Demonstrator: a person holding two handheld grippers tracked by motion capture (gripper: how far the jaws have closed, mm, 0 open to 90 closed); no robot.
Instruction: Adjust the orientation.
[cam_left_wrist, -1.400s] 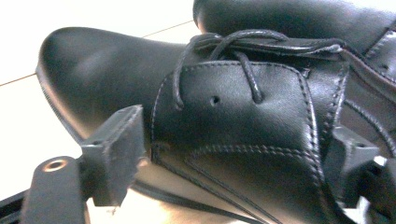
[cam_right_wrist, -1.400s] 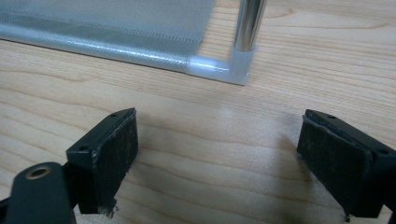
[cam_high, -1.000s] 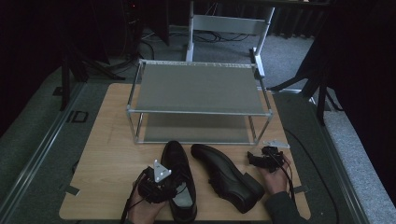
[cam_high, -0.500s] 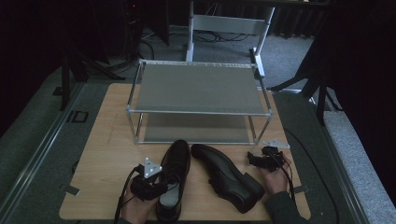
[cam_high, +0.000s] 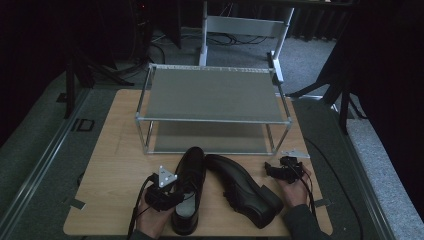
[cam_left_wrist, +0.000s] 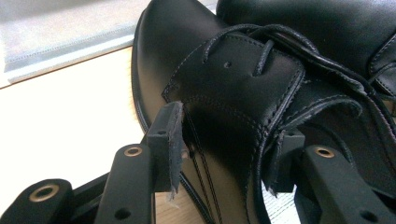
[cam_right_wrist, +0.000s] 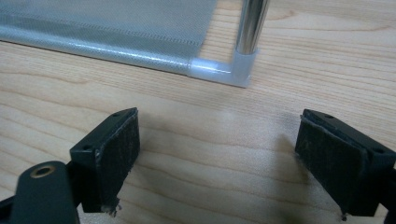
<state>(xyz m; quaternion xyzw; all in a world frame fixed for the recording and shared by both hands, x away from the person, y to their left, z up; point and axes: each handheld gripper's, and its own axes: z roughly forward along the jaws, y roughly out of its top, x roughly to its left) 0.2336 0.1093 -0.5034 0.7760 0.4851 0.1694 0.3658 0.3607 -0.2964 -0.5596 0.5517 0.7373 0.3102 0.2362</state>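
From above, your left gripper (cam_high: 172, 192) sits at the near edge of the wooden table (cam_high: 115, 165), right against the left shoe (cam_high: 190, 192). That view can't settle the grip, but your left gripper view does: the jaws stand either side of the shoe's side wall, one pad outside the leather, the other inside the opening, closed onto it. There you've got stitching, the lace and an eyelet up close on glossy black leather, with the second shoe (cam_left_wrist: 327, 28) crowding the top right corner.

Over on the right, your right gripper (cam_high: 280, 171) rests low beside the right shoe (cam_high: 245, 187), apart from it. Its own view shows both jaws spread wide with bare wood grain between them, holding nothing, and just ahead the corner post of the shoe rack (cam_right_wrist: 245, 51) with its grey mesh lower shelf.

Both shoes are black lace-ups lying in front of the two-shelf rack, toes nearly meeting, heels splayed towards you.
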